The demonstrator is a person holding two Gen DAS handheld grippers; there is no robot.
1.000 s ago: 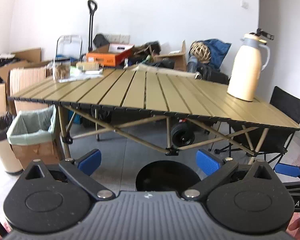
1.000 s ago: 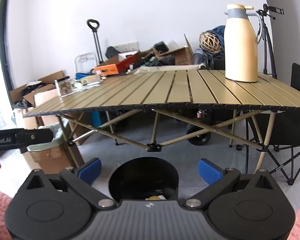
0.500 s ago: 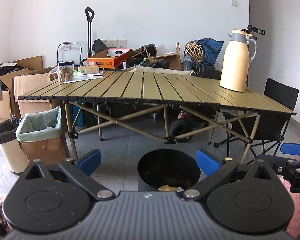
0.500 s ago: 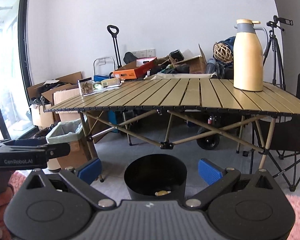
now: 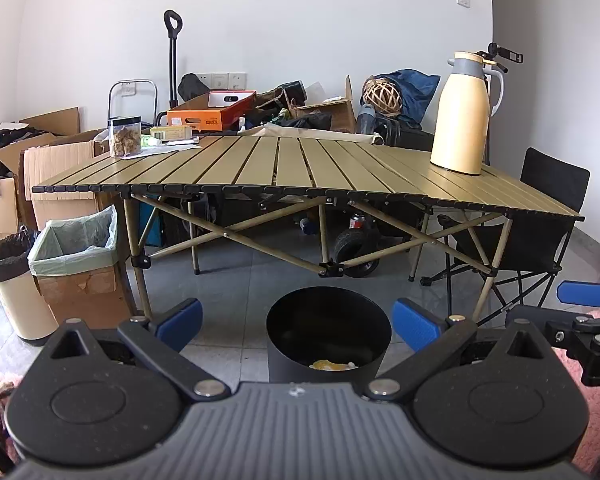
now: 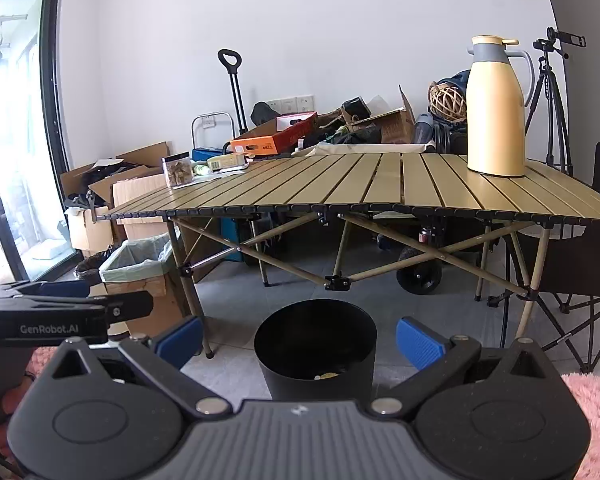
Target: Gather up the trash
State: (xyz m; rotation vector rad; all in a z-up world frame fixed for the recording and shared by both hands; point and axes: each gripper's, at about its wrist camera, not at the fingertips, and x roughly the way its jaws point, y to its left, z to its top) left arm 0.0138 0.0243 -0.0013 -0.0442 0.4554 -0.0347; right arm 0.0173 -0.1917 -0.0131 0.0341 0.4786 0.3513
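One tripod (image 6: 548, 100) (right view only)

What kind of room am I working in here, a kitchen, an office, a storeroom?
Most likely a spare room used for storage or a makeshift workspace, not a kitchen. A folding camp table stands on a tiled floor, open cardboard boxes and assorted clutter line the back wall, and a camera tripod stands in the corner.

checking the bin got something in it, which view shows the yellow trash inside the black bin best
The left wrist view: it looks deeper into the black bin, showing the yellow trash on the bottom. The right wrist view shows only a yellow sliver behind the near rim.
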